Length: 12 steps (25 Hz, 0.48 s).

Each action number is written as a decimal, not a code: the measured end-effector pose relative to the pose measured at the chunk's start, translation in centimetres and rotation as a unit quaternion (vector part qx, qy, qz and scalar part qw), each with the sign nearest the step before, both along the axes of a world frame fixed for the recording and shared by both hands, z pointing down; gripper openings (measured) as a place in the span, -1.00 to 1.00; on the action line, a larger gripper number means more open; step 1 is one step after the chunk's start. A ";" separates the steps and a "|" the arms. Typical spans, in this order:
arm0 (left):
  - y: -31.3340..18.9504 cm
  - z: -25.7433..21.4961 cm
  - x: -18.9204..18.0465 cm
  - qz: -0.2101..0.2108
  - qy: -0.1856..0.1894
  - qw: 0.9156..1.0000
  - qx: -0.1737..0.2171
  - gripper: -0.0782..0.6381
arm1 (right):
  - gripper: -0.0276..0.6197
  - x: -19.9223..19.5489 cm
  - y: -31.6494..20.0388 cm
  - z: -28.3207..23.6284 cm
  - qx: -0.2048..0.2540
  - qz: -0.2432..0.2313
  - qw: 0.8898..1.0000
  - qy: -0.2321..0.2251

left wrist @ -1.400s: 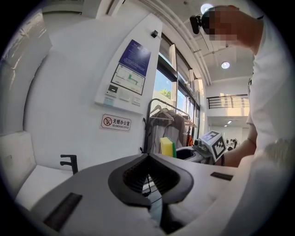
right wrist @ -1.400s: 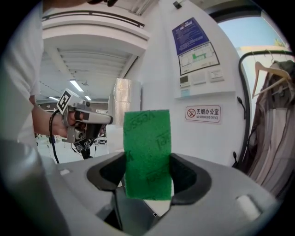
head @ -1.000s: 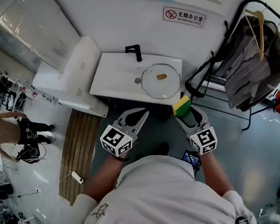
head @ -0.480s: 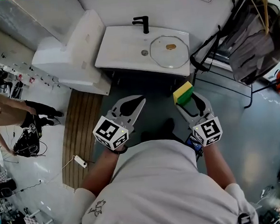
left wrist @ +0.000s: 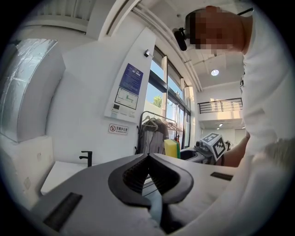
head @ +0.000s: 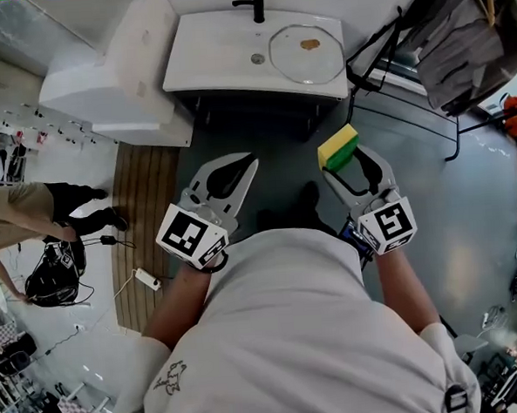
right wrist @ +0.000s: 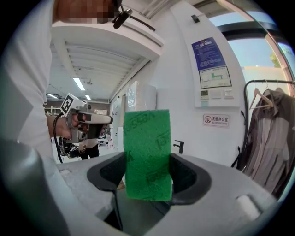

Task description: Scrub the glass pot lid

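Head view showed the glass pot lid (head: 305,43) lying flat on the sink counter (head: 215,60), well apart from the right gripper (head: 347,163), which was clamped on the sponge (head: 337,144), and the left gripper (head: 243,169), which was closed on nothing. With nothing steadying it, the lid would likely skate or tip under the first scrub.

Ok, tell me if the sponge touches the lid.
Apart. Head view: the sponge in the right gripper is over the floor, well short of the lid.
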<state>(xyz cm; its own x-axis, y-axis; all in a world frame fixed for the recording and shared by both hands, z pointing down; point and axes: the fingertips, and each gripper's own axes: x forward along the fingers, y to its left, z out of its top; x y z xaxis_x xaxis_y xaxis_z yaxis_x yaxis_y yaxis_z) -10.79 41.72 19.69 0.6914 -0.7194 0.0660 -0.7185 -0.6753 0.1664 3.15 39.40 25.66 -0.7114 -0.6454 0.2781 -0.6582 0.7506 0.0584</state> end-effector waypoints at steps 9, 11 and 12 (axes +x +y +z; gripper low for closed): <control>0.2 0.1 -1.0 0.007 0.008 1.000 -0.002 -0.79 | -0.01 -1.1 0.8 -0.7 0.001 0.005 1.000 -0.002; 0.1 -0.1 -1.0 0.008 0.009 1.000 -0.002 -0.78 | -0.01 -1.1 0.8 -0.9 0.001 0.005 1.000 -0.001; 0.1 -0.1 -1.0 0.008 0.008 1.000 -0.001 -0.79 | -0.01 -1.2 0.7 -0.9 0.001 0.005 1.000 -0.002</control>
